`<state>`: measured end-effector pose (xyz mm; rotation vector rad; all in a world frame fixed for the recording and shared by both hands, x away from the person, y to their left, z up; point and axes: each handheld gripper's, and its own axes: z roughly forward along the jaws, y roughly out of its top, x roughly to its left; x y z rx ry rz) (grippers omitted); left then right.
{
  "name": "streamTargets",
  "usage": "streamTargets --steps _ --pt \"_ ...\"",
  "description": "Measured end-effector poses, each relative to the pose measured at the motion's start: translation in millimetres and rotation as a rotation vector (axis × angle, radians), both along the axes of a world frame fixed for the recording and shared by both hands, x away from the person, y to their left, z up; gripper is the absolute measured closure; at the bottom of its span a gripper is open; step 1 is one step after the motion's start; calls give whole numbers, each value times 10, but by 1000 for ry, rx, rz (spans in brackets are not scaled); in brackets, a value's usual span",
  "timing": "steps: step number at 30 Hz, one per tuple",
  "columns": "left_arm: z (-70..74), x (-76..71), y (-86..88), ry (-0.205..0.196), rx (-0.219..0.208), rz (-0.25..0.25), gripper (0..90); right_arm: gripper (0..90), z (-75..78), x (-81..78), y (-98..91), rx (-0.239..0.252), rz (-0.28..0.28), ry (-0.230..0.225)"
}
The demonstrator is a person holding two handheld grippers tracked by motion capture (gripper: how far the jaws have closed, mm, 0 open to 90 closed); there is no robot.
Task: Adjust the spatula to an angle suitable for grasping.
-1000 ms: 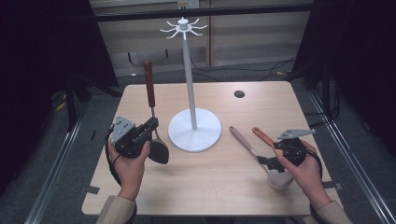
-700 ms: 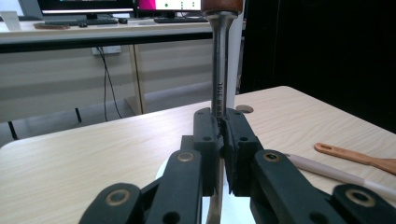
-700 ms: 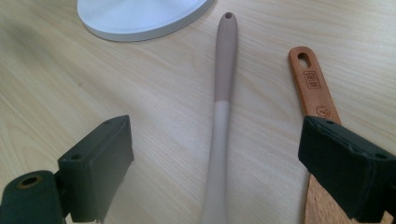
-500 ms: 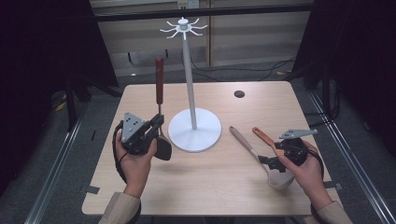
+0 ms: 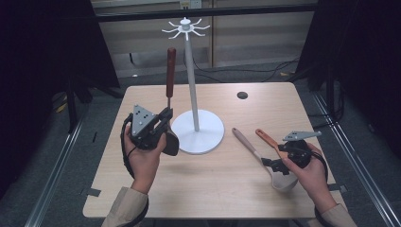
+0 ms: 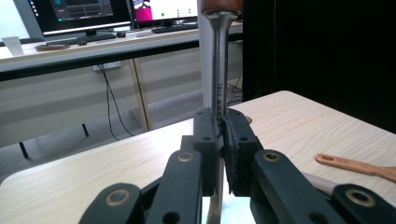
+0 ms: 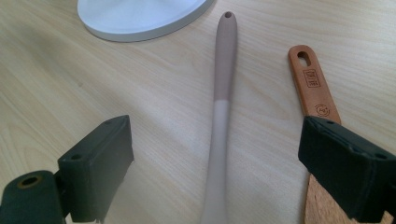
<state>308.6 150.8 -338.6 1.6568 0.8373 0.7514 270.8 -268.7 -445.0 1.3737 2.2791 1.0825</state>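
At centre left, the left gripper (image 5: 163, 124) pinches the spatula (image 5: 169, 101) upright for hanging on the white rack (image 5: 191, 80), while the right gripper (image 7: 219, 172) rests spread.

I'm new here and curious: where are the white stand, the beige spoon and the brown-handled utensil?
white stand (image 5: 197, 136): high view, round base.
beige spoon (image 7: 223, 70): right gripper view, handle.
brown-handled utensil (image 5: 170, 66): high view, brown handle.

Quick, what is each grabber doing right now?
Left gripper: shut on the spatula.
Right gripper: open, holding nothing, over the beige spoon.
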Motion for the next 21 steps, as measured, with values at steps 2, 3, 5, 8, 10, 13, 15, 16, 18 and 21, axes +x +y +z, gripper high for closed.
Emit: streamTargets --steps 2,3,5,8,10,13,15,16,18,21 --pt "33 17 -22 2 4 0 847 99 -3 0 2 1 0 1" --pt "48 24 -37 1 -3 -1 847 99 -4 0 2 -1 3 1" --pt "83 36 -72 -5 -8 5 847 99 -4 0 7 0 3 1" --pt "142 52 -122 -11 -15 0 847 99 -7 3 4 1 1 2" --pt "186 75 -162 -15 -5 0 847 99 -4 1 2 3 0 1" --pt "200 99 -203 -16 0 1 847 99 0 -1 1 4 0 0" --pt "200 104 -215 -16 -2 3 847 99 0 -1 -1 2 0 0" --pt "201 108 -222 -17 0 2 847 99 0 -1 -3 3 -1 1" --pt "201 112 -239 -16 -4 3 847 99 -2 -1 -9 5 0 0" --pt "210 114 -244 -12 -2 -5 847 99 0 -1 -14 7 -3 -1"
